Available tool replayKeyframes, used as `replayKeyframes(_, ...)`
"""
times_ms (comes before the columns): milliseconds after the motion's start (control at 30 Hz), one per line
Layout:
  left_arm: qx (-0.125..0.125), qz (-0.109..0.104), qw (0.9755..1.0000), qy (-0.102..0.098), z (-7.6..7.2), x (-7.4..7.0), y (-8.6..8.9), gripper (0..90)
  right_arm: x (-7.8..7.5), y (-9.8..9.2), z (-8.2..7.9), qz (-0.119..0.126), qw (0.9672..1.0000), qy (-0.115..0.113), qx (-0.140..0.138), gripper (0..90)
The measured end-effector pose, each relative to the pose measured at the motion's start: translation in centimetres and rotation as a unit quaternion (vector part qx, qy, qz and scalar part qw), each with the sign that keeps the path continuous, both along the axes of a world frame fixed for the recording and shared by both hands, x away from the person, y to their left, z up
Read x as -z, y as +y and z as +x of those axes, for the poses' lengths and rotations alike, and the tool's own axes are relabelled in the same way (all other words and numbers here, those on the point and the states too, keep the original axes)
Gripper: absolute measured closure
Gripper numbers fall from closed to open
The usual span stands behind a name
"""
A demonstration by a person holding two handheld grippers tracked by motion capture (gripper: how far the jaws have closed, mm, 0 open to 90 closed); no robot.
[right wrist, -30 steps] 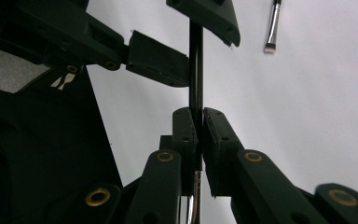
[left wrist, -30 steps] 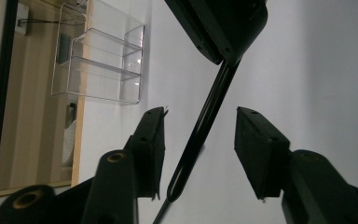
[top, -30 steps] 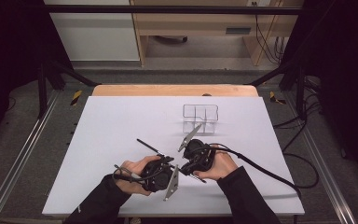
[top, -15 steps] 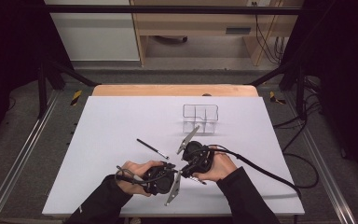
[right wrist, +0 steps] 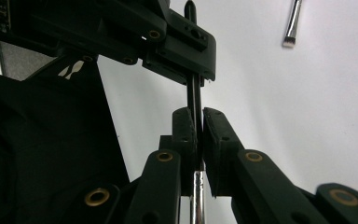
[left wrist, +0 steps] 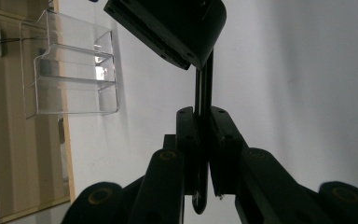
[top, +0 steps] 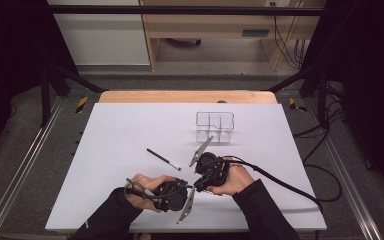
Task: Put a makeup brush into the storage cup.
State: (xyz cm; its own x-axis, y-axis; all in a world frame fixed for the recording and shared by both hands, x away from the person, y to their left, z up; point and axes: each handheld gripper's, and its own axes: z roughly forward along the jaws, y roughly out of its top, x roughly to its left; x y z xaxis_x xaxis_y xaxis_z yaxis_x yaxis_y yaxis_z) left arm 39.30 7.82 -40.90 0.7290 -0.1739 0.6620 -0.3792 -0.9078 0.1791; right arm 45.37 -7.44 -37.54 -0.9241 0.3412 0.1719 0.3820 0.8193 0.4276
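black brush [top: 163, 159], clear organizer [top: 215, 126] (white table [top: 120, 130])

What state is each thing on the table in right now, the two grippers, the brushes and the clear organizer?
Left gripper: fingers just closed, shut on the thin black brush.
Right gripper: shut on the thin black brush.
Thin black brush: pinched by both grippers, spanning the gap between them.
Second brush: lying flat on the white table, untouched.
Clear organizer: upright, compartments look empty.

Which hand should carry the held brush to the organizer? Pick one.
Right: the right gripper, shut on the brush, sits nearer the organizer.
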Motion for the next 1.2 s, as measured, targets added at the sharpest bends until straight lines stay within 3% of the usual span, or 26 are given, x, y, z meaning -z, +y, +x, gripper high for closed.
replayKeyframes(133, -0.009, -0.004, 0.9999, 0.009, 0.1, 0.0, 0.1, 83.0, 0.0, -0.1, 0.0, 0.007, 0.9999, -0.009, 0.001, 82.5)
replayKeyframes(467, -0.049, -0.026, 0.9976, 0.041, 0.7, 0.1, 1.4, 83.0, -1.4, -1.5, 0.0, 0.038, 0.9968, -0.061, 0.033, 65.6)
replayKeyframes(700, -0.086, -0.054, 0.9928, 0.063, 1.0, 0.2, 2.5, 82.9, -1.9, -3.3, -0.2, 0.069, 0.9893, -0.106, 0.073, 51.3)
replayKeyframes(1033, -0.121, -0.079, 0.9861, 0.082, 1.1, 0.4, 3.5, 82.9, -1.7, -5.3, -0.4, 0.106, 0.9796, -0.13, 0.11, 37.3)
replayKeyframes(1200, -0.138, -0.101, 0.9808, 0.094, 1.3, 0.7, 4.0, 82.9, -1.4, -6.4, -0.6, 0.13, 0.972, -0.142, 0.135, 31.1)
